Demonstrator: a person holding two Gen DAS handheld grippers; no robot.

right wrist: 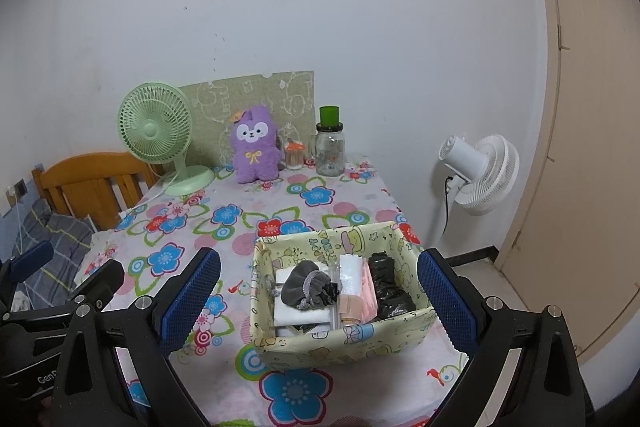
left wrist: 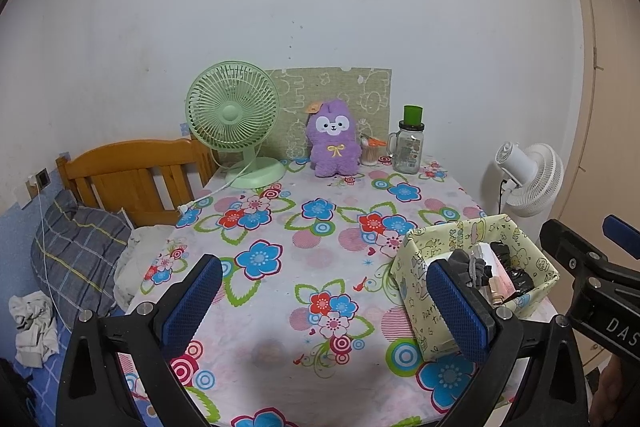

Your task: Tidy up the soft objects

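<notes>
- Left gripper: jaws spread wide, nothing between them; held above the near part of the flowered tablecloth, probably waiting.
- Right gripper: equally wide open and empty, held level with the fabric storage box straight ahead between its fingers, apparently lined up for the box.
- Fabric storage box: pale yellow, cartoon print, open-topped; sits on the cloth directly before the right gripper and off the left gripper's right finger.
- Box contents, packed side by side: grey drawstring pouch on a folded white cloth; black scrunchie touching the pouch; white and pink packets in the middle; crumpled black item at the right wall. Grouping suggests sorting is largely done.
- Purple plush toy: upright, far ahead of both grippers, against the green panel; judged the only soft item left outside the box.
- Flanking the plush: green desk fan to its left, glass jar with green lid to its right; hard goods, likely staying.
</notes>
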